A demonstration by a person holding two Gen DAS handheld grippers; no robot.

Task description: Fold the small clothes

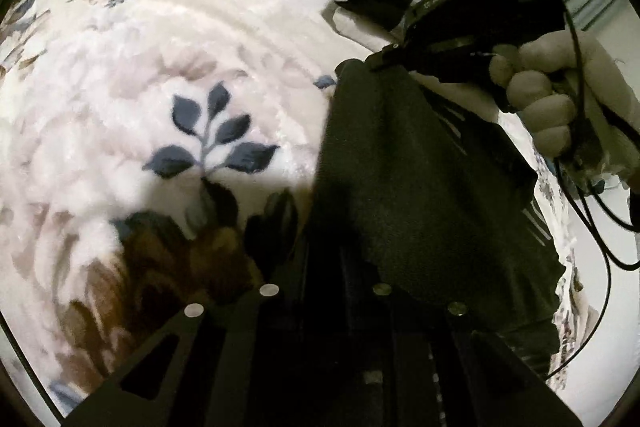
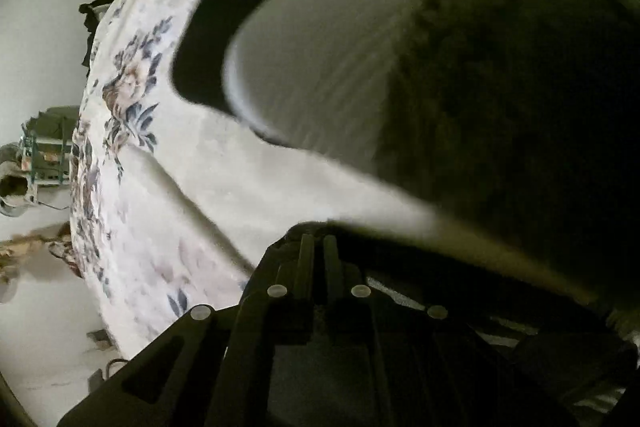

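Your right claw (image 1: 384, 61) is clenched on the top edge of the dark garment (image 1: 420, 187), and your left claw (image 1: 356, 291) pinches its lower edge, so it hangs stretched above the floral bed (image 1: 160, 67), ready to fold.

Faint pale lettering on the right gripper (image 1: 384, 61) body, too blurred to read. No other text visible.

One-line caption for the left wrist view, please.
Right gripper pinches the top edge of a dark garment above a floral blanket.
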